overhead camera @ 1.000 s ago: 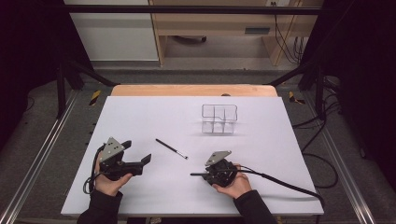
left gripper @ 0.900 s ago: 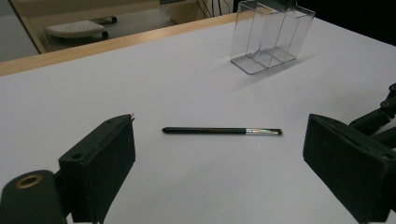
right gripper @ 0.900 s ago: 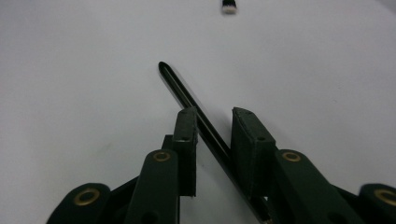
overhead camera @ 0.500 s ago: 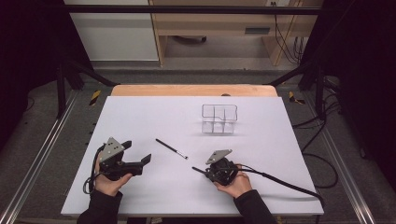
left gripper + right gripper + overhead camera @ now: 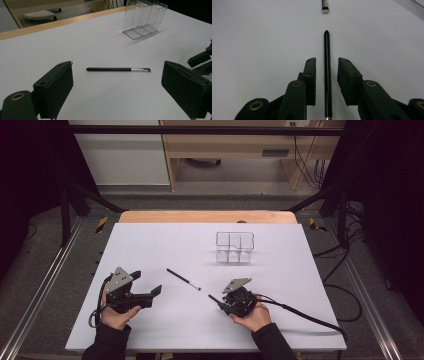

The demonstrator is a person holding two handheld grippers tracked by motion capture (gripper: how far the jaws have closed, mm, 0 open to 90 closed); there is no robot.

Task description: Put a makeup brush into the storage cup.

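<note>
The right hand-held gripper (image 5: 327, 60) is held low near the near edge of the worktop (image 5: 150, 245), its jaws slightly parted and just opened. A slim black stick (image 5: 326, 50) is seen lying loose between them, its long axis along the jaws. Just beyond its tip a makeup brush (image 5: 183, 279) lies nearly in line. The left hand-held gripper (image 5: 146, 282) is spread wide and empty.

A glossy black stick (image 5: 327, 75), smooth and probably plastic, is seen between the matt black pads of the right gripper (image 5: 326, 63). Ahead of its tip, a brush (image 5: 118, 69) is shown with a glossy black handle and a bright metal ferrule. Both are laid on a matt white table (image 5: 165, 245) (edged in pale wood). Farther off, a clear plastic organizer (image 5: 234, 247) is seen.
</note>
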